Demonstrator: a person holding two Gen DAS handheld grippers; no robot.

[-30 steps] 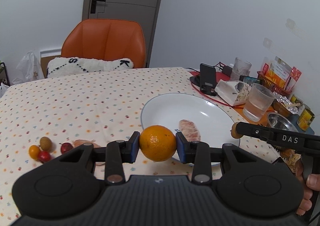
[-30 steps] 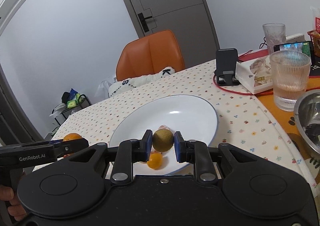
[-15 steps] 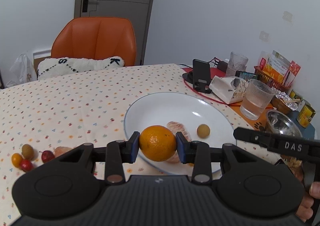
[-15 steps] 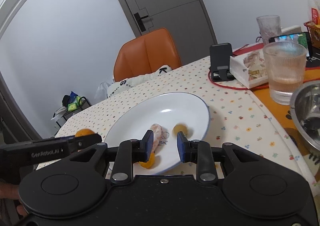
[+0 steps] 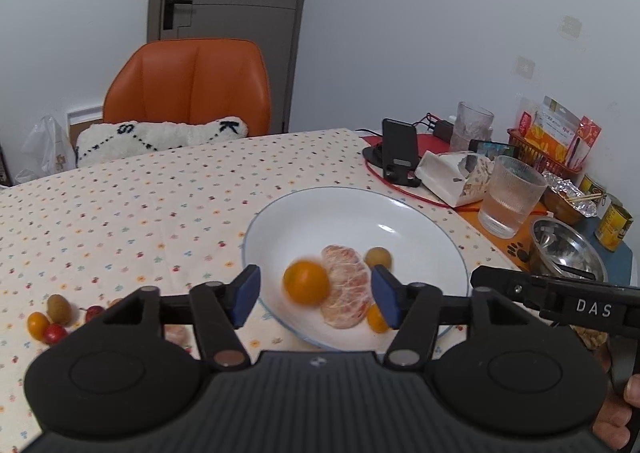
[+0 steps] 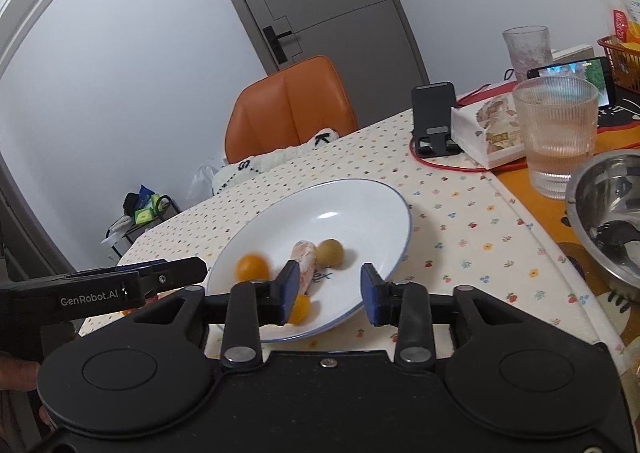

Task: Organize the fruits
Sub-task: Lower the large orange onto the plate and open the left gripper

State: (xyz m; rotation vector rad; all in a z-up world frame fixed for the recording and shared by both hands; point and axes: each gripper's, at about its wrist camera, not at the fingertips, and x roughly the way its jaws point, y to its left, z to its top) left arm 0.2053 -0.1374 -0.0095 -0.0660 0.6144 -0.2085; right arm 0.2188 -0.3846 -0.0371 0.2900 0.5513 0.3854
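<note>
We see the orange (image 5: pixel 306 281), blurred, inside the white plate (image 5: pixel 416 213), on its left part, free of any grip. Just right of it in the plate lies a peeled citrus piece (image 5: pixel 345 293), with a greenish-yellow round fruit (image 5: pixel 378 257) behind that piece and a small yellow-orange fruit (image 5: pixel 376 319) at the plate's near rim. Our left gripper (image 5: pixel 316 297) hangs above the plate's near edge with its jaws spread wide and nothing between them. Our right gripper (image 6: pixel 329 293) is likewise released and empty, over the plate's near right rim. Left of the plate, on the dotted tablecloth (image 5: pixel 120 213), a few small fruits (image 5: pixel 52 319) sit together. Right of the plate stand a ribbed glass (image 5: pixel 510 197) and a steel bowl (image 5: pixel 564 249); behind the plate is a black phone stand (image 5: pixel 398 153).
</note>
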